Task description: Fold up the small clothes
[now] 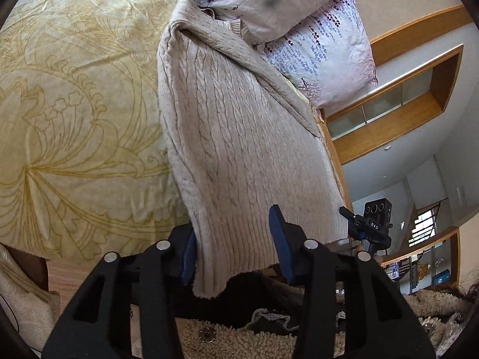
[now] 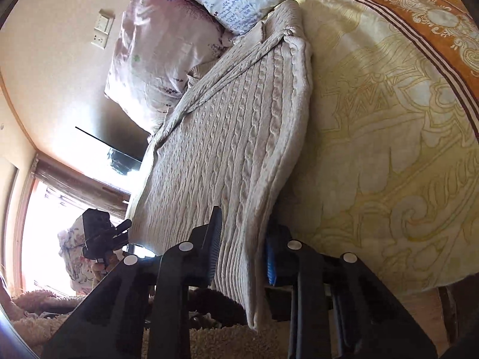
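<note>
Sweater: cable-knit sweater stretches from hem at 6 o'clock toward the pillows at 12, over the bedspread.
Left gripper: jaws half-parted around hem corner, grip unclear.
Right gripper: jaws straddle other corner, likely squaring the fold.

Beige cable-knit sweater, yellow floral bedspread, seemingly lavender-print pillows.

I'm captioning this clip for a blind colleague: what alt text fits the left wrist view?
A beige cable-knit sweater lies lengthwise on a yellow floral bedspread, its ribbed hem between the parted fingers of the left gripper. Floral pillows sit at its far end, and the other gripper shows at right.
</note>
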A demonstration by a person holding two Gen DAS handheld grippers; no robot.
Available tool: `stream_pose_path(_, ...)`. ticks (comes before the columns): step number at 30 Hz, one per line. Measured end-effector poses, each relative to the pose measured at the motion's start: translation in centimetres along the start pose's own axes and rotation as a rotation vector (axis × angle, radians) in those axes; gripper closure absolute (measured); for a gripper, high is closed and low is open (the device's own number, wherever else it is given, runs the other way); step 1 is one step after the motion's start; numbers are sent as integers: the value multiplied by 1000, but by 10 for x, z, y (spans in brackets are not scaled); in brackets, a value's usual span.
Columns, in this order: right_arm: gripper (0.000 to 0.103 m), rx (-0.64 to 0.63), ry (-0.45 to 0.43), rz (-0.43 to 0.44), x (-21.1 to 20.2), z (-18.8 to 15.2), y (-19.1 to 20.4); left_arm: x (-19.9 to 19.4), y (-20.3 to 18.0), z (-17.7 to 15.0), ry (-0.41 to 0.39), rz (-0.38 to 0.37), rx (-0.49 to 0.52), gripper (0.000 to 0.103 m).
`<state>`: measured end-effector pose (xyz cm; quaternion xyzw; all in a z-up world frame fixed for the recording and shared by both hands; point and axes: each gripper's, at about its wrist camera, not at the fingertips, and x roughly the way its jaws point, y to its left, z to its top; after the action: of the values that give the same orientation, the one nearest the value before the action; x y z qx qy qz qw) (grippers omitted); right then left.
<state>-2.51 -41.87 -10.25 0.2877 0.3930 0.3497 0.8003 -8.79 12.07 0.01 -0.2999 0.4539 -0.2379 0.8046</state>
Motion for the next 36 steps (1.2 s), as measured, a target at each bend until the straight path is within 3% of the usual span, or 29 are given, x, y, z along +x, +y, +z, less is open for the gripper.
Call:
stream_pose_path(7, 84, -30, -27, -18, 0, -4, 1, 9, -1, 6, 17, 16, 7, 79)
stream_pose_path(9, 94, -61, -36, -45, 0, -6, 3, 9, 0, 7, 15, 33, 8, 93)
stream_pose_path(10, 94, -82, -46, -65, 1, -6, 6, 9, 1, 7, 13, 33, 6, 95)
stream_pose_path(19, 95, -221, -222, -78, -8, 4, 31, -5, -8, 25, -83, 22, 79, 96)
stream_pose_path(28, 95, -279, -448, -81, -17, 43, 54, -14, -16, 73, -242, 26, 115, 96)
stream_pose_path(36, 95, -297, -525, -52, -9, 88, 71, -13, -12, 127, -338, 43, 64, 96)
